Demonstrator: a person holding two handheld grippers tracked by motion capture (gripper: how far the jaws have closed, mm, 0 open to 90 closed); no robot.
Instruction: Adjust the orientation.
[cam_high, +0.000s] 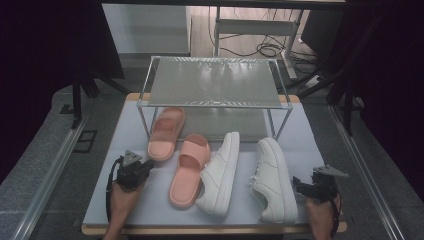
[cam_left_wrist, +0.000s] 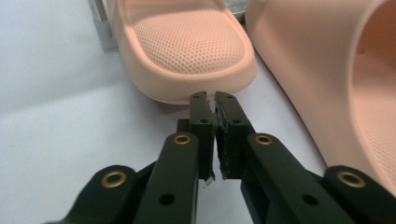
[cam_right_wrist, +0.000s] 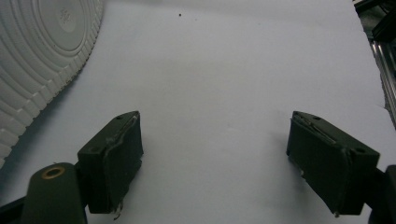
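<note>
- On the bench (cam_high: 125, 200), a pair of pink slippers and a pair of white sneakers lie in a row in front of a wire shelf (cam_high: 212, 82).
- The left claw (cam_high: 145, 163) sits at the heel end of the left pink slipper (cam_high: 166, 132), whose toe reaches under the shelf.
- In the left gripper view, the left claw (cam_left_wrist: 213, 99) has its jaws pressed together with nothing between them; the tips sit right at the slipper's heel edge (cam_left_wrist: 187, 51), seemingly touching it.
- No earlier picture is at hand, so only this closed, empty state can be told.
- The second pink slipper (cam_high: 189, 170) lies just beside the first, nearer the person, touching the left white sneaker (cam_high: 220, 172).
- The right white sneaker (cam_high: 272, 180) lies apart from its mate.
- The right claw (cam_high: 300, 186) rests just right of that sneaker.
- In the right gripper view its jaws stand wide apart, holding nothing, over bare bench with the ribbed sneaker sole (cam_right_wrist: 42, 60) to one side.
</note>
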